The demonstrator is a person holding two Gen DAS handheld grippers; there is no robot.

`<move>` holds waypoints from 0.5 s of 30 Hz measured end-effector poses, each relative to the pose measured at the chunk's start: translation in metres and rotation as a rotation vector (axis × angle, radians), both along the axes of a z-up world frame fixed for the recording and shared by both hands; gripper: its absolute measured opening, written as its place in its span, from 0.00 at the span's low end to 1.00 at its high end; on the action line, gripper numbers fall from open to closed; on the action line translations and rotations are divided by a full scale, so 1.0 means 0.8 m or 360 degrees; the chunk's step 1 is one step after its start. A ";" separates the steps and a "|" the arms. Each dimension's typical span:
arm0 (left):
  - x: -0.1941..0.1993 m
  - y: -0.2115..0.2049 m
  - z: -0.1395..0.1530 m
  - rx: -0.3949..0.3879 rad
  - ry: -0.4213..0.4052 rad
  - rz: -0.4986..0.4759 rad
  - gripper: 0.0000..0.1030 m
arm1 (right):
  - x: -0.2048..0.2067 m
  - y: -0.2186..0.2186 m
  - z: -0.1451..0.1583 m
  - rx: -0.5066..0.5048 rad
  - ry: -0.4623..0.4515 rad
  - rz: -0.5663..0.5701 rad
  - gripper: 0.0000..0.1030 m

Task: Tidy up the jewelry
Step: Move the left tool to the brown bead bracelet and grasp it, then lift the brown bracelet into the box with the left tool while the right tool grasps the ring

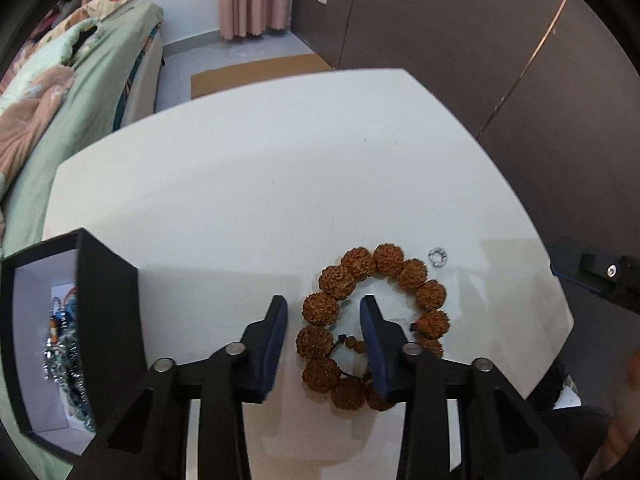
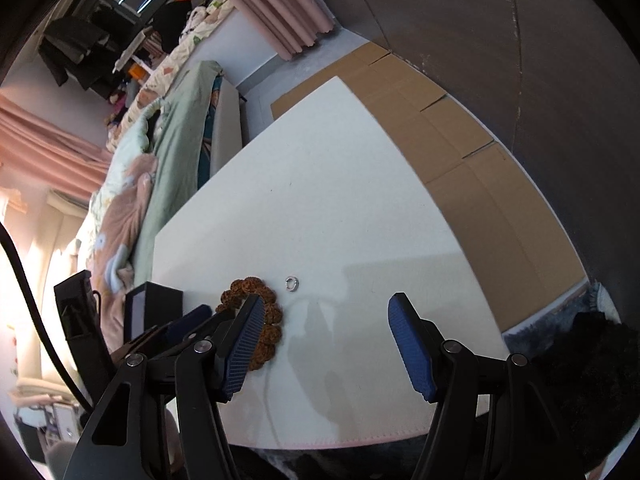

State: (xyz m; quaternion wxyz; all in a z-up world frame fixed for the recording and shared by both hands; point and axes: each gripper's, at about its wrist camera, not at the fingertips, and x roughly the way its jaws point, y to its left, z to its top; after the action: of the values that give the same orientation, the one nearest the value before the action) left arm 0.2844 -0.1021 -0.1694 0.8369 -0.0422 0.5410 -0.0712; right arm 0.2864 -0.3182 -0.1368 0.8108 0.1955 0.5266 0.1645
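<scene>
A bracelet of large brown knobbly beads (image 1: 428,294) lies on the white table (image 1: 260,184). My left gripper (image 1: 324,306) is open; its fingers straddle the bracelet's left side, the right finger inside the loop. A small silver ring (image 1: 438,257) lies just right of the bracelet. A black jewelry box (image 1: 60,332) stands open at the left with several chains inside. In the right wrist view my right gripper (image 2: 326,304) is open and empty above the table, with the bracelet (image 2: 272,316) behind its left finger and the ring (image 2: 291,283) ahead. The box (image 2: 154,308) is at left.
A bed with green and floral bedding (image 1: 60,92) runs along the table's left side. Flattened cardboard (image 2: 472,168) lies on the floor beyond and right of the table. A dark wall (image 1: 480,20) is behind. The right gripper's body (image 1: 600,276) shows at the right edge.
</scene>
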 end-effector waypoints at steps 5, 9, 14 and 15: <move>-0.004 0.007 0.004 -0.0045 -0.0035 -0.0014 0.19 | 0.011 0.021 -0.008 -0.0020 0.0028 0.0066 0.47; -0.014 0.021 0.023 -0.0137 -0.0088 0.0007 0.19 | 0.019 0.035 -0.017 -0.0062 0.0072 0.0090 0.45; -0.029 0.040 0.056 -0.0222 -0.0170 0.0021 0.19 | 0.023 0.049 -0.021 -0.0071 0.0089 0.0099 0.39; -0.033 0.044 0.063 -0.0239 -0.0184 0.0022 0.19 | 0.024 0.052 -0.022 -0.0070 0.0096 0.0103 0.38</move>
State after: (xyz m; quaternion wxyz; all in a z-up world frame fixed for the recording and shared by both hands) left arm 0.2582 -0.0666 -0.1192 0.8617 -0.1044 0.4847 -0.1080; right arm 0.3055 -0.2769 -0.1544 0.7930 0.1653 0.5603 0.1728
